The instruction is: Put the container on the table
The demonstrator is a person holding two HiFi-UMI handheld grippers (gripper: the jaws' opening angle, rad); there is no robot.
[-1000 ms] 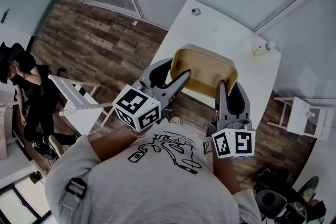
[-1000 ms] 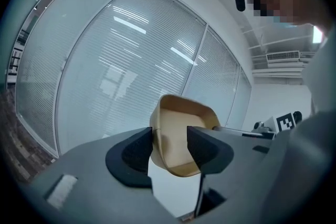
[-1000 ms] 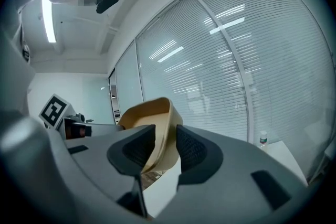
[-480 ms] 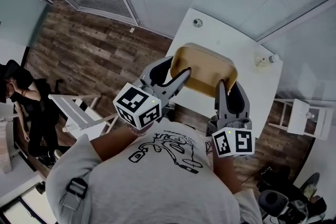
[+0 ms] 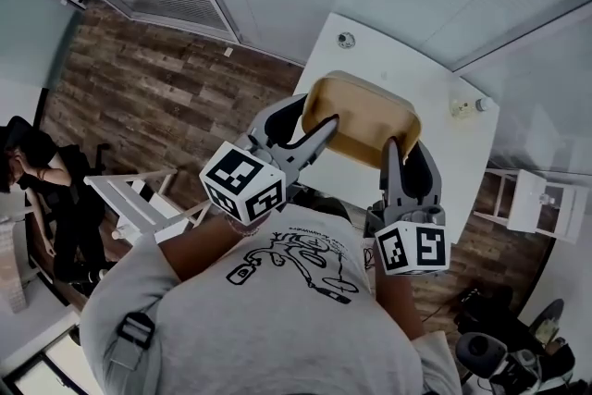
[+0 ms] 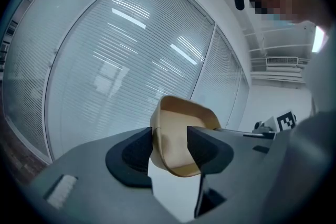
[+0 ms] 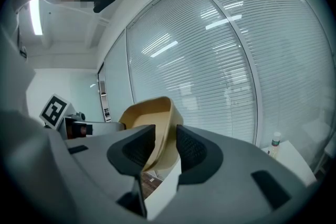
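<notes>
We reach both forearms forward from the chest, side by side, with the left gripper [image 5: 314, 112] [image 6: 169, 140] closed on the near left wall of the tan container [image 5: 363, 117] [image 6: 181, 122] [image 7: 152, 113] and the right gripper [image 5: 404, 149] [image 7: 165, 147] pinching its near right wall. The container hangs tilted between them over the near edge of the white surface [image 5: 400, 60], and we cannot tell whether it touches it. A small bottle [image 5: 467, 106] stands at the surface's right edge.
</notes>
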